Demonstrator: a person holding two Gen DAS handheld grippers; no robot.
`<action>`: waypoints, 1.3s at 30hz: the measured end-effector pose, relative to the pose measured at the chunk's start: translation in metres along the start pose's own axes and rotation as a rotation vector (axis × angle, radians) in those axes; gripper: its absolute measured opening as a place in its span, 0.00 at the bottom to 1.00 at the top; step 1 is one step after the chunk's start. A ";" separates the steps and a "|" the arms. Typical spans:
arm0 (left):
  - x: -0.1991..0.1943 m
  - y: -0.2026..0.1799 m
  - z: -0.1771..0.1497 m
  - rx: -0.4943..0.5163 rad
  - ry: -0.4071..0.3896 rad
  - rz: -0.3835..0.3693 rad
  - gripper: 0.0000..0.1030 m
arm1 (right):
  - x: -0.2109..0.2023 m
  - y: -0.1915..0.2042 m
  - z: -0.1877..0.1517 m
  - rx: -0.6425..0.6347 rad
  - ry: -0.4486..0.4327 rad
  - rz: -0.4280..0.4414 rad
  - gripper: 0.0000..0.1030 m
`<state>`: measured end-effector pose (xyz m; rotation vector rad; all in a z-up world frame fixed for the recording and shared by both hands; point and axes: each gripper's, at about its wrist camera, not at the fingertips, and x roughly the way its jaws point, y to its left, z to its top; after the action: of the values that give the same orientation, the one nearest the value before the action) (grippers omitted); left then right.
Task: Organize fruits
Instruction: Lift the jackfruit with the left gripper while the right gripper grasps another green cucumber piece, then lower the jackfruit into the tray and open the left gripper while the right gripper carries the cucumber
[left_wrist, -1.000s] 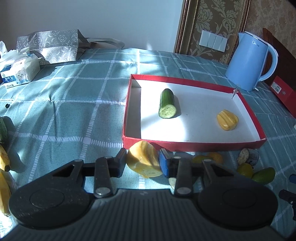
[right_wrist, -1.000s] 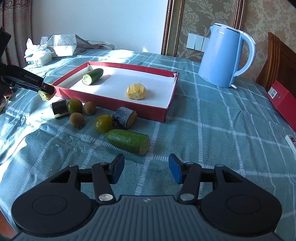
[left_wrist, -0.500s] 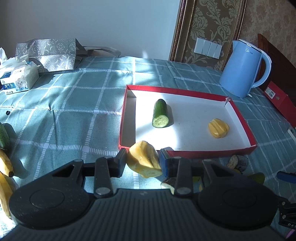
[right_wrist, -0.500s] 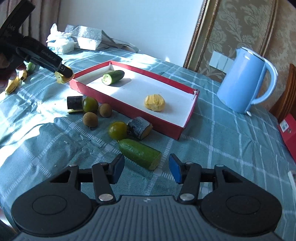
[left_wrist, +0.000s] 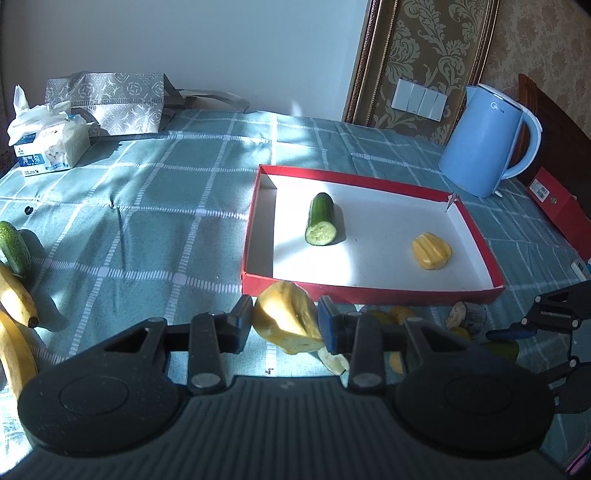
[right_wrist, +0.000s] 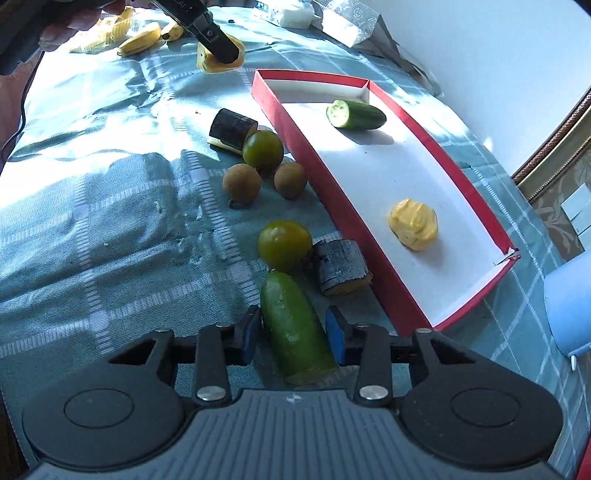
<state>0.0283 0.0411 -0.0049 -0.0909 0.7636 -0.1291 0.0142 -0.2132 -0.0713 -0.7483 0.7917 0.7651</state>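
Note:
My left gripper (left_wrist: 286, 326) is shut on a yellow fruit chunk (left_wrist: 286, 319), held just in front of the near rim of the red tray (left_wrist: 369, 291). The tray holds a cut cucumber half (left_wrist: 321, 221) and a small yellow fruit piece (left_wrist: 431, 251). In the right wrist view my right gripper (right_wrist: 293, 334) straddles a light green cucumber piece (right_wrist: 291, 325) lying on the cloth. Its jaws are closing and both blue pads touch the piece's sides. The left gripper (right_wrist: 218, 48) and its chunk (right_wrist: 221, 62) show at the top of that view.
Beside the tray (right_wrist: 295, 122) lie two green limes (right_wrist: 263, 148), two brown round fruits (right_wrist: 242, 183) and two dark-skinned cut pieces (right_wrist: 340, 271). Bananas (left_wrist: 16, 295) and a cucumber (left_wrist: 14, 247) sit far left. A blue kettle (left_wrist: 484, 140), a tissue pack (left_wrist: 48, 147) and a red box (left_wrist: 557, 206) stand around.
My right gripper rolled, dropped onto the light green cucumber piece, and its jaws narrowed around it. The left gripper kept its grip on the yellow chunk and lifted slightly.

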 end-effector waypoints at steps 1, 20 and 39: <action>-0.001 0.000 0.000 -0.003 0.000 0.003 0.33 | 0.000 -0.001 0.000 0.005 -0.002 0.007 0.35; 0.021 -0.022 0.017 -0.003 0.007 -0.006 0.33 | -0.056 -0.003 -0.028 0.479 -0.160 -0.110 0.32; 0.117 -0.046 0.043 0.121 0.095 -0.076 0.34 | -0.076 0.006 -0.061 0.723 -0.105 -0.234 0.32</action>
<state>0.1379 -0.0201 -0.0480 0.0015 0.8456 -0.2533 -0.0477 -0.2827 -0.0404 -0.1411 0.7951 0.2631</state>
